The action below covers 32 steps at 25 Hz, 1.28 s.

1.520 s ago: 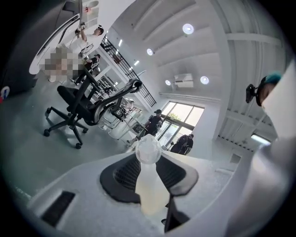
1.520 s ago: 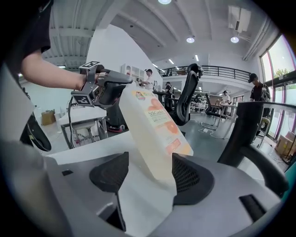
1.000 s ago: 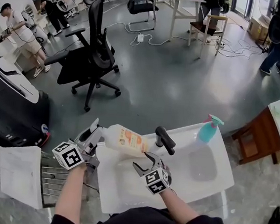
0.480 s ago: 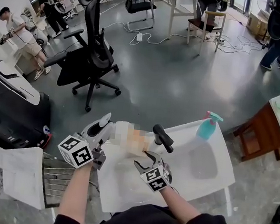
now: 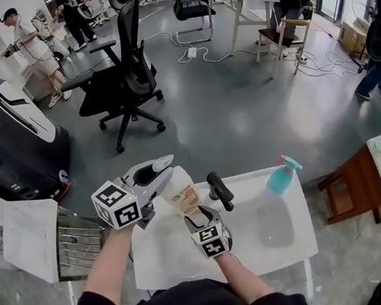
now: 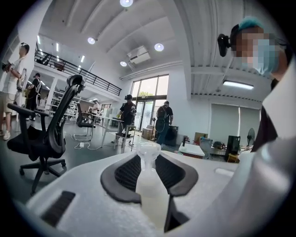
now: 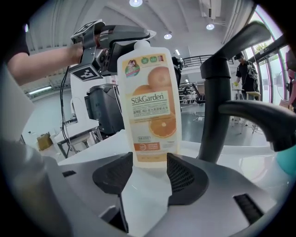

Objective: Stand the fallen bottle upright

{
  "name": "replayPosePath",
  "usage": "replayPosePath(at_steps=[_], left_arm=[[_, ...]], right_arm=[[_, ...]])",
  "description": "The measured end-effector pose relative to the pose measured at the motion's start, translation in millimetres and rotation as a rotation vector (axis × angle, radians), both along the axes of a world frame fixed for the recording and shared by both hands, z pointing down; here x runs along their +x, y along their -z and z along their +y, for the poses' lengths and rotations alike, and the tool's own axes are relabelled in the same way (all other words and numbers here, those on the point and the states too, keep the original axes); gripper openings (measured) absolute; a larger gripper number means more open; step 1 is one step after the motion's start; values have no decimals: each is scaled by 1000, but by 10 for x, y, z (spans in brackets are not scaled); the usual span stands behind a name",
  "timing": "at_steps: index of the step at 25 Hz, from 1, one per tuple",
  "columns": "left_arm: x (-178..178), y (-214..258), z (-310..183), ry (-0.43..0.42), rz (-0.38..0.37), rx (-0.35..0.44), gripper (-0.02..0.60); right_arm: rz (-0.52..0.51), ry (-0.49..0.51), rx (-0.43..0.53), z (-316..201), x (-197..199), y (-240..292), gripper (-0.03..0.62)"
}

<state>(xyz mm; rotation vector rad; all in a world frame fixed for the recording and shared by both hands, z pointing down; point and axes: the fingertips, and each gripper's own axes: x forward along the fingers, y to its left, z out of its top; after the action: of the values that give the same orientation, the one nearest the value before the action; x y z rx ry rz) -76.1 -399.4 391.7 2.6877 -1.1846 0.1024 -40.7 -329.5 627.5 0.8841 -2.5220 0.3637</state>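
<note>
Between the left gripper's jaws I see the thin clear neck of the bottle, and the two dark pads press on it from either side, so this gripper is pinching the bottle at its top end. The jaws stand only a narrow way apart, filled by the neck.

In the right gripper view, the right gripper's jaws are closing, with the bottom edge of the bottle between their tips. The pads flank the base closely, but I do not see them squeezing it yet. The orange label faces this camera, and behind the bottle's cap I see the left gripper reaching in from the far side.

From the head view, the bottle sits over the left part of the white bench, slanted, its cap toward the left gripper and its base toward the right gripper. I cannot tell whether the base touches the bench.

Just beside the bottle stands a black faucet, which also rises at the right of the right gripper view. Farther right on the bench stands a teal spray bottle, upright and well apart from both grippers. Beyond the bench, a black office chair stands on the grey floor.
</note>
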Motion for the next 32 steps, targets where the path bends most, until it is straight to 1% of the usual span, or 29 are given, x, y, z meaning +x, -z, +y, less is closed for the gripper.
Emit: replayPosePath(at_steps=[4, 9, 16, 22, 30, 32], left_arm=[[80, 3, 10, -19, -24, 7, 107], [259, 14, 49, -85, -66, 46, 107], [294, 4, 67, -175, -64, 94, 107], [254, 15, 79, -167, -65, 133, 110], [249, 14, 81, -139, -109, 161, 110], [209, 37, 60, -120, -109, 161, 147]], right_arm=[[0, 1, -24, -14, 4, -65, 238], [-25, -36, -52, -44, 5, -95, 238], [-43, -52, -74, -90, 6, -109, 238], [-49, -71, -71, -85, 67, -46, 239], [-61, -132, -63, -27, 255, 32, 239], [-62, -148, -66, 7, 286, 52, 239]])
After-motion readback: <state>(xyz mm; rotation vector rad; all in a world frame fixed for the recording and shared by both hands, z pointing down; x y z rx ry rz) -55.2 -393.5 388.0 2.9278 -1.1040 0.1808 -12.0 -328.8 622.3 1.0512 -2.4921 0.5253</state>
